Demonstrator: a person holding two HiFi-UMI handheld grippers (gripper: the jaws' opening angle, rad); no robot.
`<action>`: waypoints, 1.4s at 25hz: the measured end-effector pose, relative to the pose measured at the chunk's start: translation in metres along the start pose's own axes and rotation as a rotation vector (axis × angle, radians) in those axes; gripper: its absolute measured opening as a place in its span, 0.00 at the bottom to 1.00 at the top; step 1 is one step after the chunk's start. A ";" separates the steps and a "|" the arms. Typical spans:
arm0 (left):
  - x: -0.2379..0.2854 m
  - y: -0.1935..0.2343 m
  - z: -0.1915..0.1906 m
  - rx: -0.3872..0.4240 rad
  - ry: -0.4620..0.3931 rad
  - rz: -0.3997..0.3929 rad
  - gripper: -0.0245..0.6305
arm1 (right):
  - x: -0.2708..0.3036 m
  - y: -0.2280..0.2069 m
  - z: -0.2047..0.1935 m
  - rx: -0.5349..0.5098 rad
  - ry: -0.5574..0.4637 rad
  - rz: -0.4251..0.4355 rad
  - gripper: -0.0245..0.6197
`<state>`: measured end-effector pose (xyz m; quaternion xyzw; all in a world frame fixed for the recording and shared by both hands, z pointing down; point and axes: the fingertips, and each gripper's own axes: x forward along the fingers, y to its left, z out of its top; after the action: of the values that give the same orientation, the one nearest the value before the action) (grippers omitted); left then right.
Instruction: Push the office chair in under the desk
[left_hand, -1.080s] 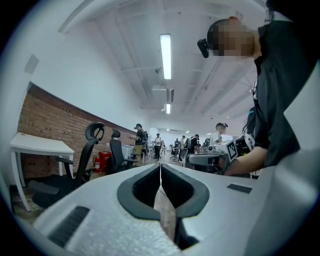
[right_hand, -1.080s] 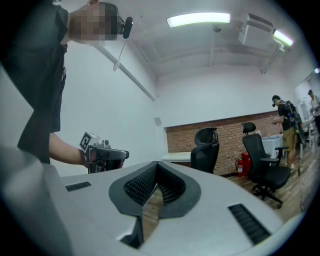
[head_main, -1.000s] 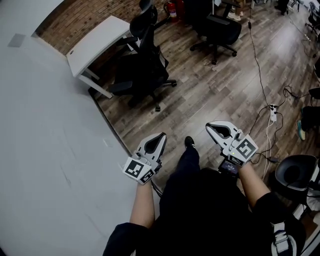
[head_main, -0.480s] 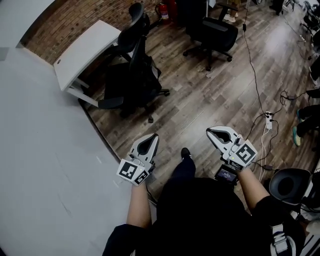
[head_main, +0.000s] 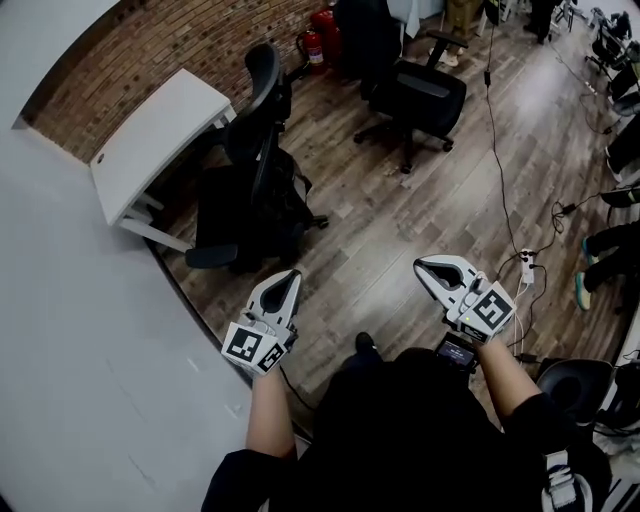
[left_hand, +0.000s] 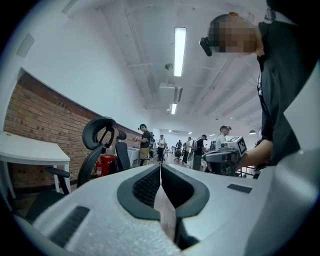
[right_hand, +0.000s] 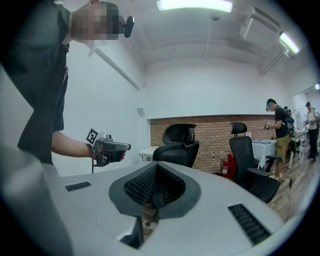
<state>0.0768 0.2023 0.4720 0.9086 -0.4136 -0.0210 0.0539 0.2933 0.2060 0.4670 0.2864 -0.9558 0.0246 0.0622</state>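
We count one white desk, two black office chairs close to it, the near chair just beside the desk and the far chair well apart from it, two red fire extinguishers beyond the desk, and two grippers, the left gripper and the right gripper.

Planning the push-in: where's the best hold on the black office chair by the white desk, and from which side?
Likely the upper backrest, just below the headrest, from the open-floor side: the seat already points at the desk, so the back's rear is exposed. The left gripper and right gripper are shut, so a flat push may do.
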 end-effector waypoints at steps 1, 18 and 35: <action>0.008 0.005 0.002 0.005 0.000 -0.007 0.06 | 0.005 -0.005 0.002 -0.002 -0.005 0.002 0.05; 0.113 0.087 0.026 0.082 0.095 0.273 0.06 | 0.094 -0.170 0.009 0.007 -0.065 0.214 0.05; 0.162 0.134 0.066 0.052 0.150 0.670 0.06 | 0.163 -0.304 0.008 0.039 -0.068 0.502 0.05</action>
<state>0.0772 -0.0131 0.4226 0.7225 -0.6841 0.0753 0.0650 0.3248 -0.1367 0.4839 0.0417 -0.9978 0.0482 0.0163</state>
